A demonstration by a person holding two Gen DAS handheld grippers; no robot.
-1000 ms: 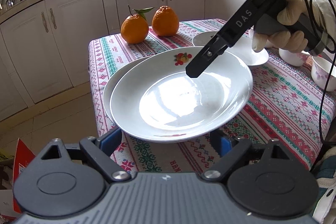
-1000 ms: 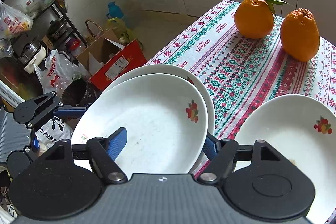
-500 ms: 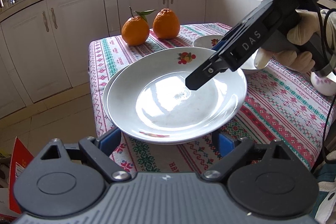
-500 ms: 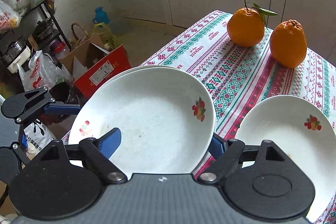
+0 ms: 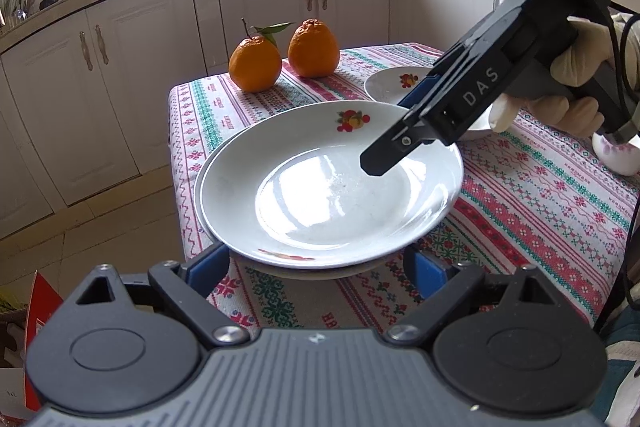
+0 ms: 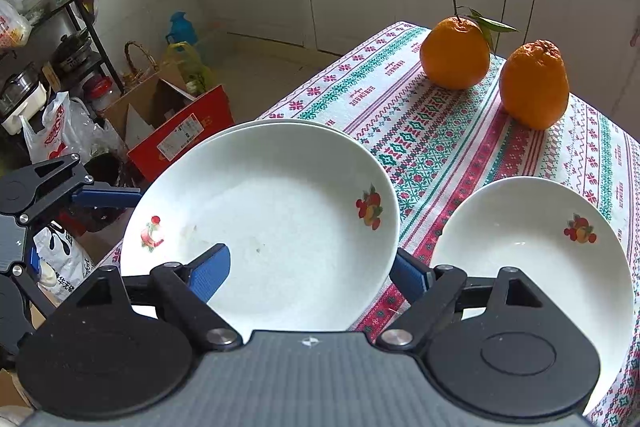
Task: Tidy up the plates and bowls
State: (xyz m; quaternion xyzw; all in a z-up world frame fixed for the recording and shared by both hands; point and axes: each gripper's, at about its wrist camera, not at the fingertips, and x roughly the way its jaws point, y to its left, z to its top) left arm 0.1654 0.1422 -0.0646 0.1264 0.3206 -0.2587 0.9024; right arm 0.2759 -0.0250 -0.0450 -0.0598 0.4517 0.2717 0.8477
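Two white plates with fruit prints lie stacked near the table's corner: the top plate (image 5: 320,195) (image 6: 272,211) rests squarely in the lower plate (image 5: 224,155) (image 6: 280,123). My left gripper (image 5: 316,267) is open, its blue pads on either side of the stack's near rim without pressing it. My right gripper (image 6: 310,271) is open too. One of its pads hangs over the top plate's inside and the other stands outside the rim. The left wrist view shows its fingertips (image 5: 376,163) just above that plate. A smaller plate (image 6: 532,259) (image 5: 386,85) lies beside the stack.
Two oranges (image 5: 256,69) (image 5: 314,49) stand at the far end of the patterned tablecloth (image 5: 540,211). A small flowered bowl (image 5: 616,155) sits at the right behind the gloved hand (image 5: 580,67). The table's edge drops to the floor just left of the stack, with boxes and bags (image 6: 180,131) below.
The top plate has slid left and settled level on the lower plate. My right gripper's jaws have spread wider and no longer grip it. The left gripper has stayed in place.
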